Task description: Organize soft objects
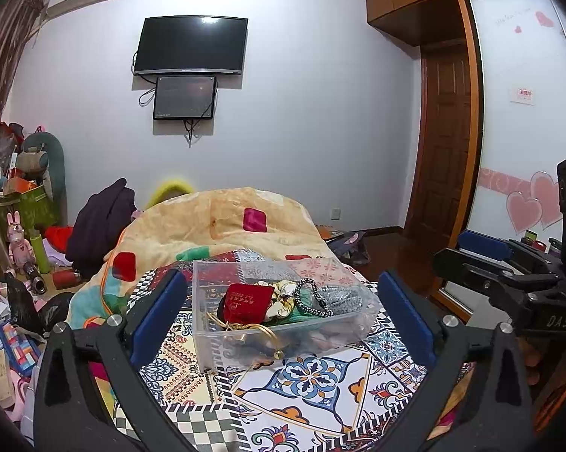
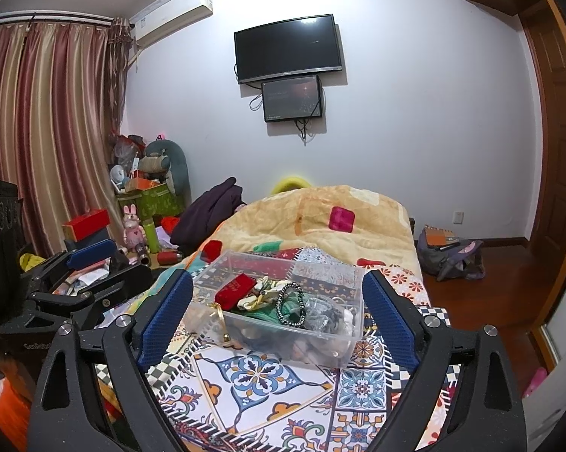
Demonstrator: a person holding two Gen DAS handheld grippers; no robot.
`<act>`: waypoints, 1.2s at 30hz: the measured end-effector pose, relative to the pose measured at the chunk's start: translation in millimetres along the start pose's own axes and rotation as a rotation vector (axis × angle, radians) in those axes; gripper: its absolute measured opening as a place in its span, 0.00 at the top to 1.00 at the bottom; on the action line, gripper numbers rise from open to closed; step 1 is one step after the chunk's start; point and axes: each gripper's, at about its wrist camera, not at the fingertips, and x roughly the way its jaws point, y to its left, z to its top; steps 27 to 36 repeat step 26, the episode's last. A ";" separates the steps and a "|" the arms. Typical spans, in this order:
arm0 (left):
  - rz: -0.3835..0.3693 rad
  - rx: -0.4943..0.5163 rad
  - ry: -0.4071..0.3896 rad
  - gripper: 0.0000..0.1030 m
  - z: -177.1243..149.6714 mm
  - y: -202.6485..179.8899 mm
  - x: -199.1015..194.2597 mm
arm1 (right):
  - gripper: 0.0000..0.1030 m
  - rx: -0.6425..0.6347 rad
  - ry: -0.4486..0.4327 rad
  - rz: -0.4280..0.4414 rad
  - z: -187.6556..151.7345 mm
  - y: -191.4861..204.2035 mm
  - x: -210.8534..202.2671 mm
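Bin: a clear plastic bin [image 1: 279,301] sits on the bed's patterned cloth [image 1: 313,376], pretty much dead centre in both wrist views. It's a bit skewed, one corner pointing toward the cameras.

Stuff in the bin: a red pouch [image 1: 247,301] with gold lettering on the left side, a cream scrunchie [image 1: 279,293] right next to it, a black-and-white beaded band [image 1: 313,297] lying over something green [image 1: 294,318], and a silvery grey piece [image 1: 339,293] toward the right. Some gold bangles [image 1: 241,329] are at the near left corner. Everything's kind of heaped together, so I can't tell what's touching what underneath.

Left gripper [image 1: 281,324]: fingers spread wide, blue pads either side of the bin in its view, holding nothing. It hovers short of the bin, not touching.

Right gripper [image 2: 279,320]: same deal, fingers wide apart and nothing between them, framing the bin from the near side.

Side by side: each gripper shows up at the edge of the other's camera, so they're close together.

Bed: a yellow blanket [image 1: 215,218] with coloured patches is bunched up behind the bin.

Background: TV [image 1: 192,45] on the wall with a smaller screen [image 1: 185,98] under it.
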 end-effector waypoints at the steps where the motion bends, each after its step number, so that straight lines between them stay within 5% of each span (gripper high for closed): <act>1: 0.000 -0.002 0.001 0.00 -0.1 0.4 -0.1 | 0.09 0.000 -0.001 0.000 0.0 -0.1 -0.1; 9: -0.015 -0.025 0.012 0.00 0.8 1.9 3.3 | 0.00 0.003 -0.016 -0.009 1.2 0.5 -2.6; 36: -0.001 -0.011 0.011 0.00 -0.8 -2.6 2.8 | 0.00 0.037 0.014 -0.009 -2.5 -5.5 6.4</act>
